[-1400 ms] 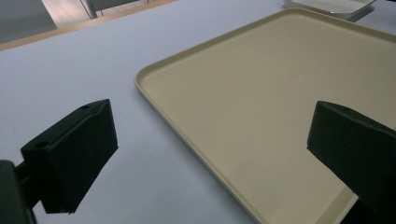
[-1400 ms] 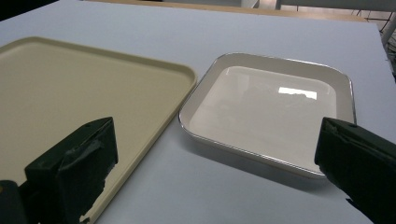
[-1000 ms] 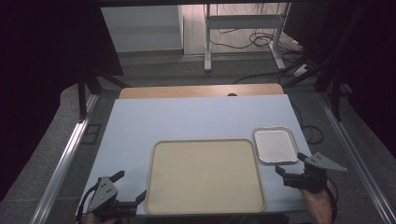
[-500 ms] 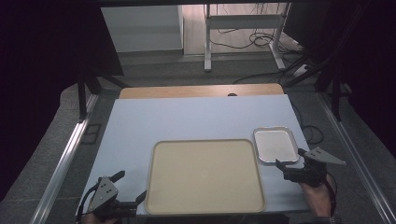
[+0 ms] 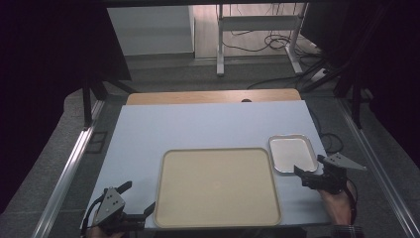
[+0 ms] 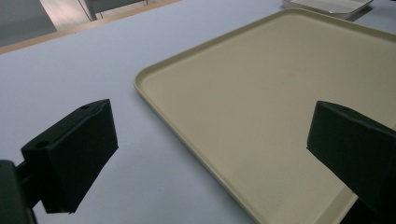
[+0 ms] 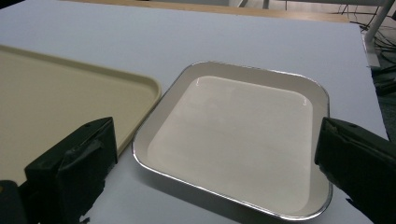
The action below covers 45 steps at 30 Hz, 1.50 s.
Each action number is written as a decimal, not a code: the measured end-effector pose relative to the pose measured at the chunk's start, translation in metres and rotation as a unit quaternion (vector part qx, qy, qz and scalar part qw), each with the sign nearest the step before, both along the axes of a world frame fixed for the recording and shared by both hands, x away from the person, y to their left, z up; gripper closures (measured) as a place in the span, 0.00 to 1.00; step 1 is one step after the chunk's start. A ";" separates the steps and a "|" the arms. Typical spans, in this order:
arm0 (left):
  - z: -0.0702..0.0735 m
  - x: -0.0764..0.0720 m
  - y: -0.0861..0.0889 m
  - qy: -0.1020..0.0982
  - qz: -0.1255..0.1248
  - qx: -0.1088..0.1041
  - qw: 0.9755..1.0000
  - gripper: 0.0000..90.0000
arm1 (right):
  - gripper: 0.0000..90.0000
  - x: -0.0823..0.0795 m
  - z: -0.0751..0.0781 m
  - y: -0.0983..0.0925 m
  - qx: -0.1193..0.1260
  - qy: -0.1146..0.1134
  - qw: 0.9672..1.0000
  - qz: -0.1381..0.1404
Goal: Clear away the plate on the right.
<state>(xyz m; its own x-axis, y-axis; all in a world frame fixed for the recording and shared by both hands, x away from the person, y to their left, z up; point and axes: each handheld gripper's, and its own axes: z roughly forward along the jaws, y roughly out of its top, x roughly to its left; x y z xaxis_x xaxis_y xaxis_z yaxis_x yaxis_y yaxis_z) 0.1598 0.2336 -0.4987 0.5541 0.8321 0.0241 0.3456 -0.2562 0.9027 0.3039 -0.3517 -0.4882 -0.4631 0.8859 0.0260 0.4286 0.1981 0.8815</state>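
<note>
1. Right gripper (image 5: 308, 173): held at the near right of the table, just short of the near edge of the small metal tray (image 5: 292, 153). Its jaws stand wide apart and grasp nothing. In the right gripper view the gripper (image 7: 212, 172) faces the tray (image 7: 233, 140) head on, with one jaw to either side of the tray's near rim; contact with the rim cannot be confirmed.
2. Small metal tray: shallow, rounded corners, bright rim, pale inside. It lies flat on the light blue table top (image 5: 198, 124), just beside the right edge of the large beige tray (image 5: 217, 186). Whether the two rims touch cannot be told.
3. Left gripper (image 5: 139, 199): held at the near left corner of the table, released, jaws spread. In the left gripper view (image 6: 210, 158) one jaw hangs over the bare table top and the other over the beige tray (image 6: 261, 93); the tray's near left corner lies between them, ungrasped.
4. Large beige tray: flat on the table, centred near the front edge, nothing on it.
5. A hand (image 5: 339, 210) shows behind the right gripper.
</note>
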 end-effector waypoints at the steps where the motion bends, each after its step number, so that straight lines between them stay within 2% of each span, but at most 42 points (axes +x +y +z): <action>1: 0.000 0.000 0.000 -0.001 0.000 0.000 1.000 0.01 | 0.00 0.001 0.000 0.000 0.000 -0.001 1.000 0.000; 16: 0.000 0.000 -0.001 -0.003 -0.007 0.004 1.000 0.02 | 0.00 0.018 0.001 -0.007 0.000 0.007 1.000 -0.014; 21: 0.000 -0.001 -0.001 -0.004 -0.007 0.006 1.000 0.02 | 0.00 0.024 0.002 -0.009 0.010 0.013 0.999 -0.027; 24: 0.000 -0.001 -0.002 -0.004 -0.007 0.006 1.000 0.02 | 0.03 0.028 0.003 -0.012 0.025 0.019 0.999 -0.035; 26: 0.000 0.000 -0.002 -0.004 -0.006 0.007 1.000 0.02 | 0.03 0.030 0.004 -0.013 0.023 0.020 0.999 -0.039; 33: 0.000 -0.001 -0.002 -0.005 -0.006 0.009 1.000 0.02 | 0.02 0.041 0.002 -0.018 0.024 0.046 0.997 -0.050; 39: 0.000 -0.001 -0.002 -0.007 -0.005 0.010 1.000 0.02 | 0.02 0.051 0.000 -0.018 0.017 0.052 0.997 -0.051; 45: 0.000 -0.001 0.000 -0.005 -0.003 0.002 1.000 0.02 | 0.02 0.062 -0.002 -0.020 0.020 0.072 0.996 -0.057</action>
